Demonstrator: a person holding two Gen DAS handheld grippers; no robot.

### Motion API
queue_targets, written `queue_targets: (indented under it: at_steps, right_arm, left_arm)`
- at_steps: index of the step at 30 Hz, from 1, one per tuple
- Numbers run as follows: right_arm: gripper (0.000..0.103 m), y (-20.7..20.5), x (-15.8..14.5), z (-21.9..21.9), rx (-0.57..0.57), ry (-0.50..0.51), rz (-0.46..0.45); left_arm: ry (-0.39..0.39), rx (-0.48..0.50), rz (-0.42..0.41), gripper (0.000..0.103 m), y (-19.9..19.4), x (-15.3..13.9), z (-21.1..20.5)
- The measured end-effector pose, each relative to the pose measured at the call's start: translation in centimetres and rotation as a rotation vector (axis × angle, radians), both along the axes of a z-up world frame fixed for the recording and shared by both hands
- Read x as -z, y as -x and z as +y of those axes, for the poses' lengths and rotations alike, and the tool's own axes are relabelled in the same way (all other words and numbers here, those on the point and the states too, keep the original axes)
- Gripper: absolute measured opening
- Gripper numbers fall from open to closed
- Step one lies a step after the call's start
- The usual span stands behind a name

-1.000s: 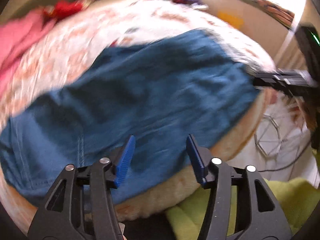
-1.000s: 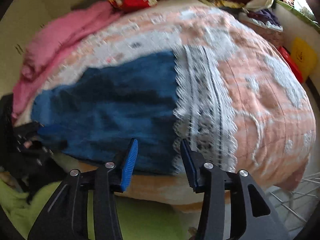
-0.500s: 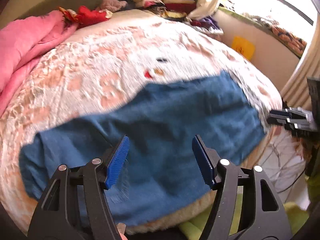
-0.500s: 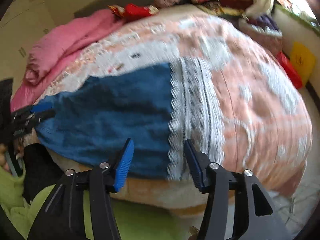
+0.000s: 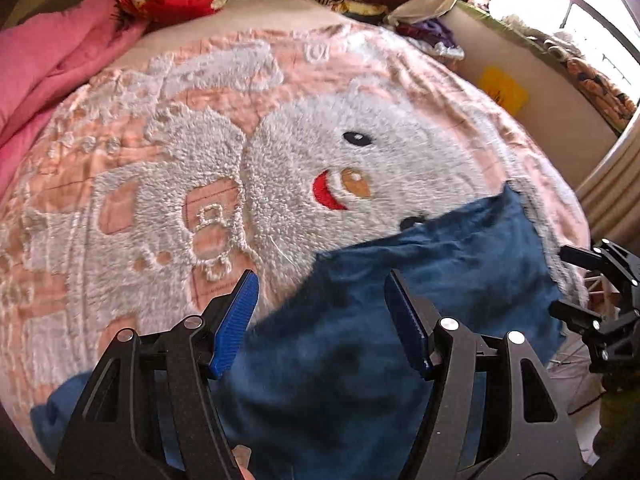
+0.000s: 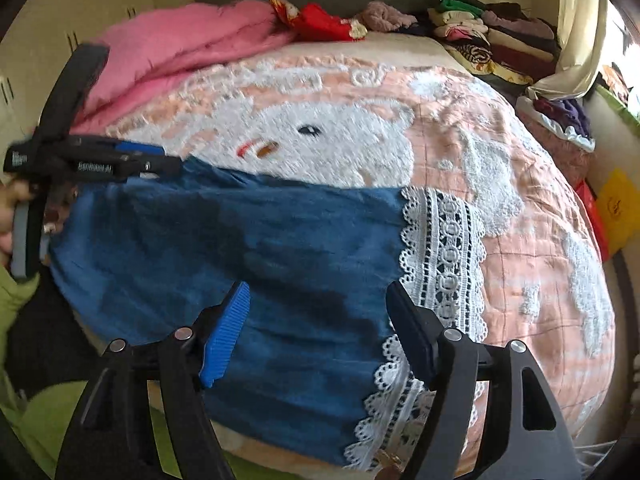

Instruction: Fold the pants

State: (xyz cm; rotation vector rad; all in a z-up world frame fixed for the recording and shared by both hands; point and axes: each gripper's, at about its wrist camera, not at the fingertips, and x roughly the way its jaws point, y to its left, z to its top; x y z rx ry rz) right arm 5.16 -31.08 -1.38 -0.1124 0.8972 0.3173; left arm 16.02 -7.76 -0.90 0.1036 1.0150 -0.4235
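Pink quilt [image 6: 180, 40] and clothes stack [image 6: 500, 40] border bed.

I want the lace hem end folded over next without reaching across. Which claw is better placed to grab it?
Probably the right claw: it is open just above the pants, and the white lace hem lies beside its right finger. The left claw, also open, is over the plain blue end.

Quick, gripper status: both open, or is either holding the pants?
Left gripper: open, holding nothing, above the blue pants.
Right gripper: open, holding nothing.
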Motion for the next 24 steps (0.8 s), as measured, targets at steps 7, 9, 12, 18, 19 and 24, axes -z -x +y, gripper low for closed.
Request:
queue_targets:
  at_steps: [7, 9, 12, 18, 19, 24]
  right_arm:
    - [0.071, -0.3, 3.2, -0.8, 0.042, 0.043, 0.057]
    - [0.072, -0.1, 3.3, -0.9, 0.047, 0.033, 0.051]
    - [0.072, 0.0, 3.5, -1.1, 0.059, 0.017, 0.048]
    - [0.072, -0.2, 2.2, -1.7, 0.055, -0.021, 0.055]
    - [0.072, -0.5, 1.0, -2.6, 0.08, -0.07, 0.019]
    - [0.072, -4.0, -1.7, -7.2, 0.188, -0.163, -0.039]
  left_arm:
    - [0.015, 0.078, 0.011, 0.004, 0.1, 1.5, -1.6]
    - [0.089, 0.031, -0.037, 0.004, -0.2, -0.2, -0.5]
    - [0.161, -0.016, -0.09, 0.004, -0.8, -1.4, 1.2]
    - [0.133, -0.011, -0.011, 0.004, -1.4, 1.8, 0.8]
    - [0.132, -0.008, -0.013, 0.004, -1.3, 1.8, 0.8]
    - [0.127, -0.002, -0.016, 0.015, -0.6, 1.8, 0.9]
